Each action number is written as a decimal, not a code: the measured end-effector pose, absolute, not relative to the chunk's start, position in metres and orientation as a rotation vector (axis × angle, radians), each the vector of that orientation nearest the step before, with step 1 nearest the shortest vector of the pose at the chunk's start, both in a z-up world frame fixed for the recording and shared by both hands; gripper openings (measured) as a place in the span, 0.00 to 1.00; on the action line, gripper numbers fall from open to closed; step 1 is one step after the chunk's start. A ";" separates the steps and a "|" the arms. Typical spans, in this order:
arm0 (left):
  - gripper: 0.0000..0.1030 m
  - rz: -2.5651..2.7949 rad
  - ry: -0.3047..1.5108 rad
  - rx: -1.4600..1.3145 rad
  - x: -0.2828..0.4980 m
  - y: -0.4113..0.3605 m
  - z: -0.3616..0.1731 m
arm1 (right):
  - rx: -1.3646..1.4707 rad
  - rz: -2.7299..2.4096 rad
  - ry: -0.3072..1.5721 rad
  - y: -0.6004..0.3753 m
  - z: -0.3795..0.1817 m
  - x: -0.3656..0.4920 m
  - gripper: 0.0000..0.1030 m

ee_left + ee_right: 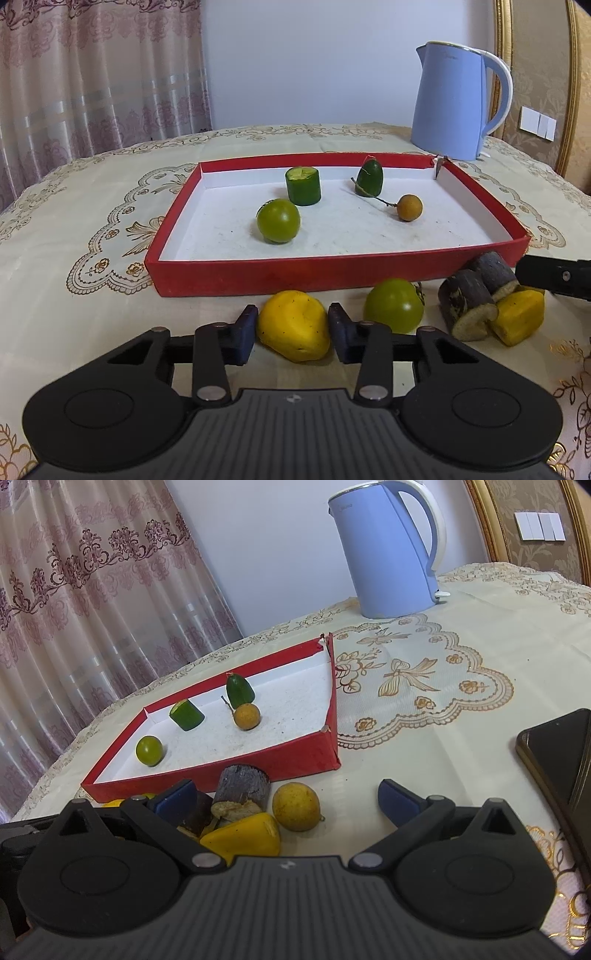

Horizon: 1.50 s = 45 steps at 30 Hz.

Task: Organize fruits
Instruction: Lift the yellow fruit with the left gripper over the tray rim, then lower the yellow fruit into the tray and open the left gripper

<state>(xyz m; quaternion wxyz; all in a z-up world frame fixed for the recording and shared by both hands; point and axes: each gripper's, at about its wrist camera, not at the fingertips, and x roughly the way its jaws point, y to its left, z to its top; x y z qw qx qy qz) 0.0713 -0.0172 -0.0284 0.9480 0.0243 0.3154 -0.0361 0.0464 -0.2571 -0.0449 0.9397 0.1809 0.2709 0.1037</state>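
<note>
The red tray [332,275], shallow and white inside, lay on the table and held four pieces: a round green fruit [278,220] near its left front, a cut cucumber chunk [303,185] standing behind it, a cucumber end piece [369,177] upright farther right, and a small brown stemmed fruit [409,207]. Just in front of the tray sat a yellow piece [293,326], a second green fruit [393,305], two dark-skinned cut segments [476,295], possibly sugarcane, leaning together, and another yellow piece [519,316] touching them.
</note>
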 end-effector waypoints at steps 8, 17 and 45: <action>0.38 -0.060 0.625 -0.006 0.066 -0.009 -0.023 | 0.390 0.214 0.547 -0.260 -0.046 0.046 1.00; 0.38 -0.060 0.545 0.013 0.060 -0.007 -0.001 | 0.387 0.212 0.549 -0.260 -0.046 0.046 1.00; 0.38 0.012 0.549 0.113 0.167 -0.040 0.012 | 0.329 0.159 0.510 -0.255 -0.041 0.039 1.00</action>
